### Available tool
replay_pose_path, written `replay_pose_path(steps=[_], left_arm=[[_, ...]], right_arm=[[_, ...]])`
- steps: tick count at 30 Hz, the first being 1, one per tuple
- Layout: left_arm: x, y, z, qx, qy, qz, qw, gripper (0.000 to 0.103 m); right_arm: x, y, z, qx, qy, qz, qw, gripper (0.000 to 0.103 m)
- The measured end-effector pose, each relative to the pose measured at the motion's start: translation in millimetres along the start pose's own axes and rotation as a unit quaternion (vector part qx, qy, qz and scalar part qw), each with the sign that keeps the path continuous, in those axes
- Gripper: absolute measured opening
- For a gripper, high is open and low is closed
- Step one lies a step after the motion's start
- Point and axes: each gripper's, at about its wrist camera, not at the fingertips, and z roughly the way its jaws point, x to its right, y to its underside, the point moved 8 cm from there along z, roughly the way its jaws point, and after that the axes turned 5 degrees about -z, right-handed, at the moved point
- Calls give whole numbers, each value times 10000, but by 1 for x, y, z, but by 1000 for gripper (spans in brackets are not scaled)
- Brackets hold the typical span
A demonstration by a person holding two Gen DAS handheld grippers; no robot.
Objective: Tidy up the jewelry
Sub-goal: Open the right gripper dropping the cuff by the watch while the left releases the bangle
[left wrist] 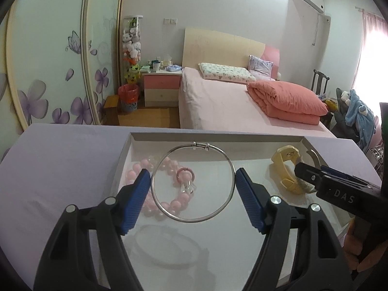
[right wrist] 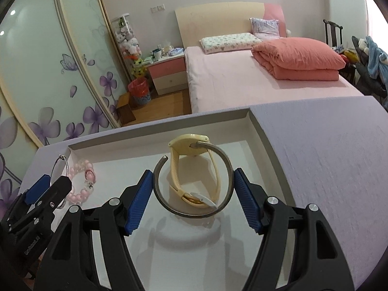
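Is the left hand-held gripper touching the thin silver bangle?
Touching. In the left wrist view, the silver bangle spans the left hand-held gripper, both blue pads pressing its rim, and its shadow falls on the white tray below.

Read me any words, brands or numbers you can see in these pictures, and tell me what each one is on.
"DAS": on the side of the right claw, seen from the left wrist.
Small vertical print on the side of the left claw, seen from the right wrist: too blurred to read.
Watch: no readable text.
Bangle, cuff, beads, tray: no text.
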Motion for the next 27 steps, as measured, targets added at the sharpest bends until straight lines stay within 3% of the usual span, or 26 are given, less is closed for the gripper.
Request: replay_pose_path(steps=[5, 27], left_arm=[[-6, 8, 5, -167, -29, -72, 9998, 71], [-20, -1, -26, 108, -141, -155, 9997, 71]], right_arm=[[-3, -5, -8, 148, -133, -39, 9998, 75], [-1, -6, -29, 477, 18, -104, 9988, 75]])
